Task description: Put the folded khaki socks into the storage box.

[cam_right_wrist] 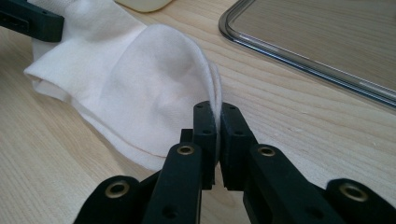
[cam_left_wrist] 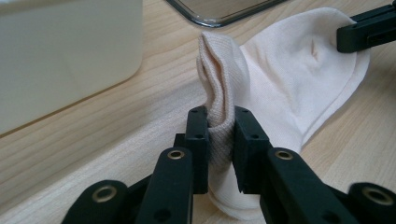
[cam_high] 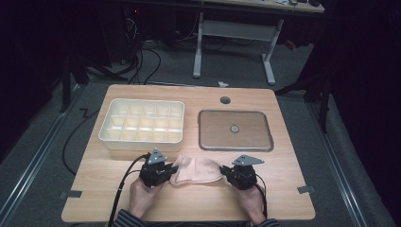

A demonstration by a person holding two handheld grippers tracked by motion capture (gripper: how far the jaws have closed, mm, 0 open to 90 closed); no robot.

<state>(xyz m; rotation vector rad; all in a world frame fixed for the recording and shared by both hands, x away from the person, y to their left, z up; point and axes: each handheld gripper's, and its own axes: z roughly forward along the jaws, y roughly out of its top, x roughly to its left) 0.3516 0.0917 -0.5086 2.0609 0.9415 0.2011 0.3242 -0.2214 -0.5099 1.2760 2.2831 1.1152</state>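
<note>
So far, the left gripper (cam_left_wrist: 219, 140) and the right gripper (cam_right_wrist: 218, 135) each pinched one end of the pale pink fabric sock (cam_high: 196, 170); folding and storing it in the cream plastic divided box (cam_high: 108, 132) seemed not yet done.

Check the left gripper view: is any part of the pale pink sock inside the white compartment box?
No: the pale pink sock lies on the wooden table beside the white compartment box, its ribbed end pinched by the left gripper.

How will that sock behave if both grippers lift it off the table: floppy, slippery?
Probably floppy: the sock bunches and folds where the left gripper pinches its ribbed cuff. The middle would likely sag between that grip and the right gripper, clamped on its toe edge. It looks thin and light; the knit likely grips the pads rather than slipping.
</note>
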